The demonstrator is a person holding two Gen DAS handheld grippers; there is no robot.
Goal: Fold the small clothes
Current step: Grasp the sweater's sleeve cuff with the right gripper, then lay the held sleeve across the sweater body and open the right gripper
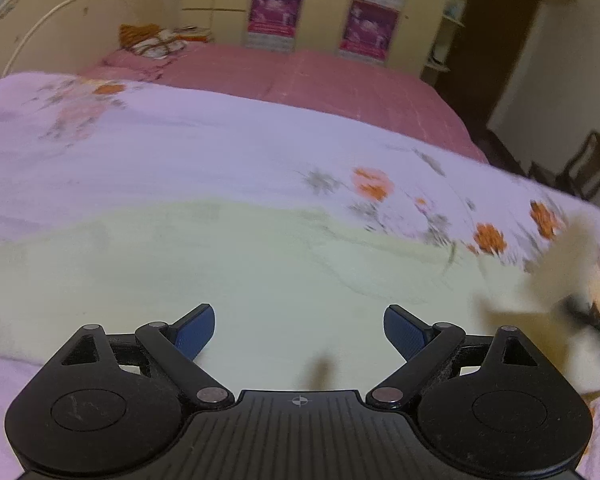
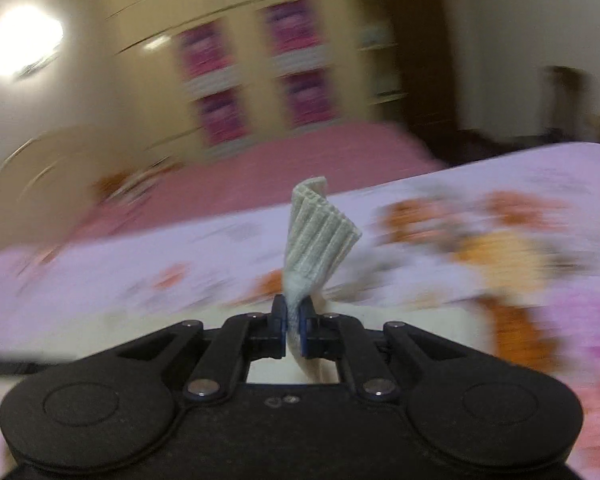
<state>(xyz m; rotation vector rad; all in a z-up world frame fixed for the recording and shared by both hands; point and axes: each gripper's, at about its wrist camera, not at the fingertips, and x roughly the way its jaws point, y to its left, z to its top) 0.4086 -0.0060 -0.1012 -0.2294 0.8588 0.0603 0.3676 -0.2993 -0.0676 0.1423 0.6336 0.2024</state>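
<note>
The left gripper (image 1: 299,330) is angled down over a bed, its two blue-padded fingers (image 1: 195,332) spread wide with nothing between them. Beneath it lies a pale yellow-green garment (image 1: 228,276), spread flat on a lilac bedsheet (image 1: 204,152) printed with orange flowers, near the bed's near edge. The fingers hover above the cloth; whether they touch it cannot be told. Beyond the sheet, a pink bedcover (image 1: 340,84) runs to the far edge, and a cream headboard (image 1: 60,28) stands at the far left corner.

At the right edge of the left view, a blurred fold of the garment is lifted up.

The right gripper (image 2: 295,326) is pressed together, pinching a ribbed, pale grey-green strip of the garment's edge (image 2: 320,236), which stands up in a curl above the fingertips. More cloth trails below the jaws. This gripper is tilted down, and its view is heavily blurred.
</note>
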